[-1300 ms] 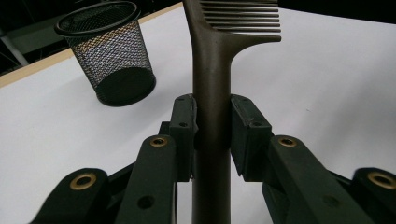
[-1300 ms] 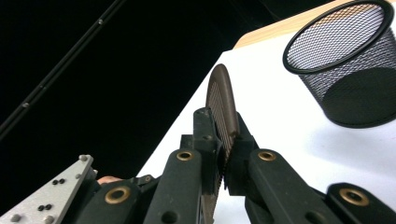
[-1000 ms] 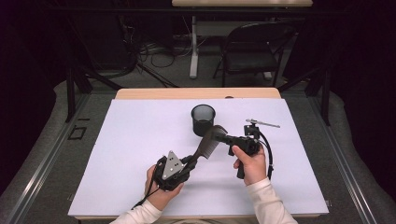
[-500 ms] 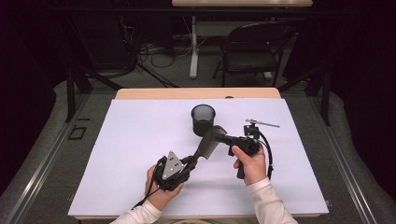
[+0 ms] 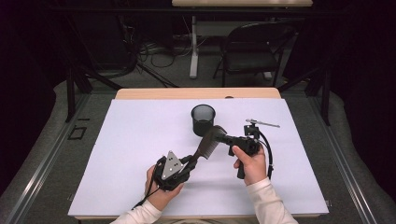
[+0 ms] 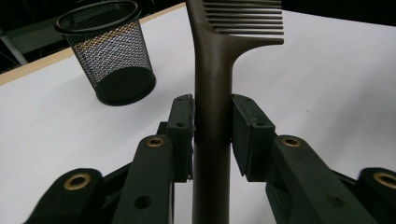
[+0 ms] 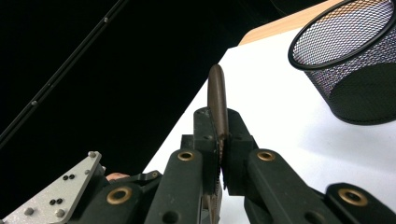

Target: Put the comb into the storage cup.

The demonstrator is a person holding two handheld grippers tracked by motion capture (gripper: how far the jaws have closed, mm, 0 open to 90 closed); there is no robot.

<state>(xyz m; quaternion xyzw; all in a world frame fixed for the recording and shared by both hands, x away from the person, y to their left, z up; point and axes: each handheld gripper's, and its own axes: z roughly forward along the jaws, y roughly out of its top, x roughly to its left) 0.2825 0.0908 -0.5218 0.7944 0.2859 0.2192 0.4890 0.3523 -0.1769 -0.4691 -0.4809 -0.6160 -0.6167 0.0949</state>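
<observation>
Looking along the left gripper (image 6: 212, 135), its own view shows what the high view cannot: the pads (image 6: 250, 135) flank the comb (image 6: 212, 84)'s handle, the left one seeming to touch it while a thin gap shows at the right pad; the jaws have just been opening a little. The right gripper view adds that the right gripper (image 7: 219, 154) is pinched tight on the comb's toothed end, seen edge-on. From the high view, the comb (image 5: 208, 145) hangs above the white table (image 5: 130, 140), spanning between the left gripper (image 5: 189, 161) and the right gripper (image 5: 224, 138), just in front of the mesh pen cup (image 5: 203, 119). It is a dark brown, wide-toothed comb with a long, straight handle. One comb, one black cup, and two grippers are present.
</observation>
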